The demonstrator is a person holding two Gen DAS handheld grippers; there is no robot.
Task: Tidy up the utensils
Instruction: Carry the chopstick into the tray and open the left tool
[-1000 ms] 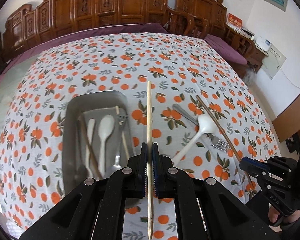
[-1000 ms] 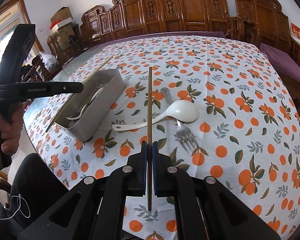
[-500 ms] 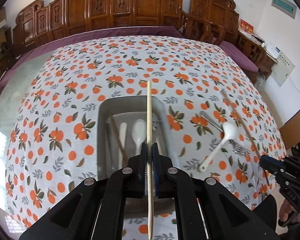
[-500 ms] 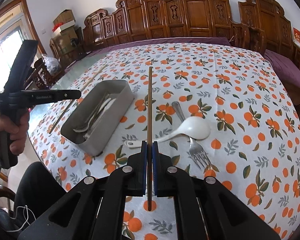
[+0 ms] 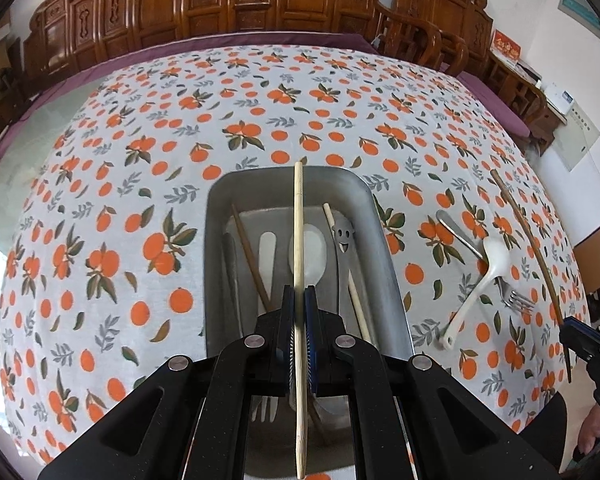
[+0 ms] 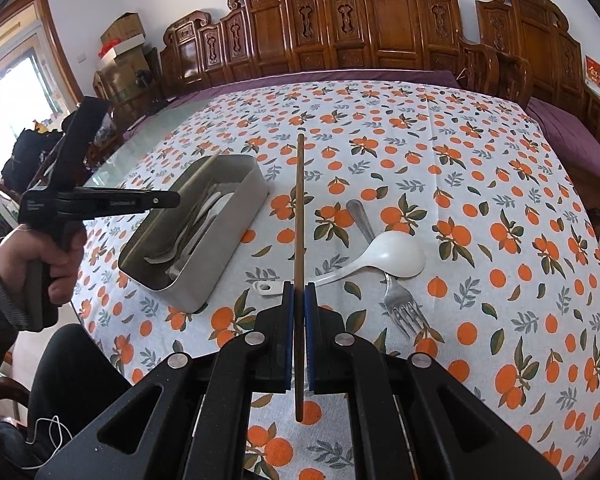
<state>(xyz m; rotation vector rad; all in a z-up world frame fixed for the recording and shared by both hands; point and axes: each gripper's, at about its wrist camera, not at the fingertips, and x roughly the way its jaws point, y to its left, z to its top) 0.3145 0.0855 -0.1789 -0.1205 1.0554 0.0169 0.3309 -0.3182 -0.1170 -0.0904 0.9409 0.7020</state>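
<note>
The table (image 6: 172,128) has a glass top over a purple underlay and is largely covered by a white tablecloth (image 6: 480,184) printed with oranges and leaves. Directly on the cloth rest a rectangular metal tray (image 5: 384,256) containing utensils, a white ladle-style spoon (image 6: 396,256) and a metal fork (image 6: 400,304). The spoon's handle lies across the fork's handle. Both lie just beside the tray, apart from it.

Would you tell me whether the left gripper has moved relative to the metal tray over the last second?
Yes: the left gripper has shifted left, now above the metal tray.
</note>
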